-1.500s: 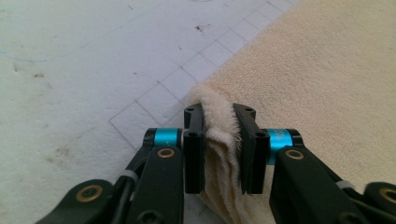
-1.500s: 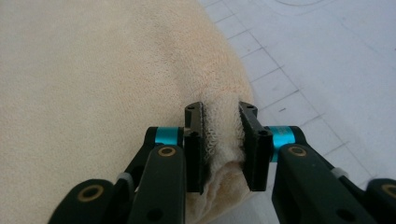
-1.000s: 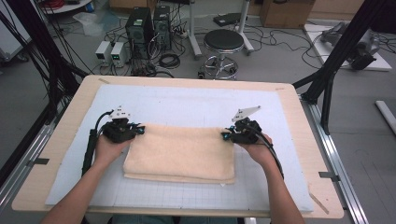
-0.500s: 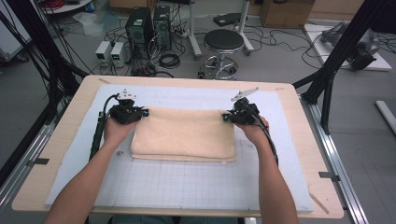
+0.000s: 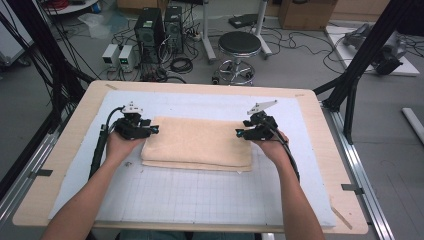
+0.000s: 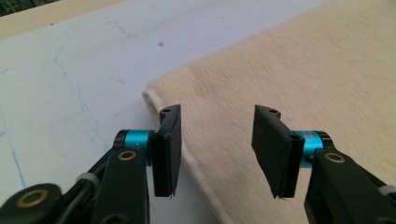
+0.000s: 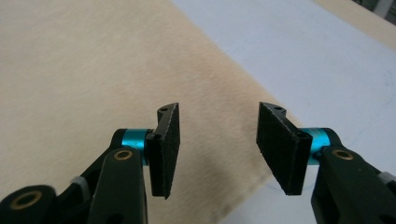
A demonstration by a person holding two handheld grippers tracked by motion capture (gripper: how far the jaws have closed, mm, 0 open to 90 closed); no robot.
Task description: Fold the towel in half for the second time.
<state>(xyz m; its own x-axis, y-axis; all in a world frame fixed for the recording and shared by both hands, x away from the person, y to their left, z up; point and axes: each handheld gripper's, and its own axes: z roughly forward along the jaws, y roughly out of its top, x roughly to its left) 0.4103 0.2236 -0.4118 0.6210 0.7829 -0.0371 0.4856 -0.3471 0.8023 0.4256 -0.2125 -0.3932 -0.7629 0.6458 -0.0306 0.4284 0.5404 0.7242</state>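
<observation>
High cam overhead, tong cams close, towel [image 5: 197, 145] shared

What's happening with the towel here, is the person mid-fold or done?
A person is working a folded beige towel on the white mat of a wooden table, with a gripper in each hand. The left gripper sits at the towel's left end and the right gripper at its right end. Both sets of jaws have just been opening and now stand apart above the towel's edges with nothing pinched between them. The towel lies flat in layers, so it looks just released after a fold.
</observation>
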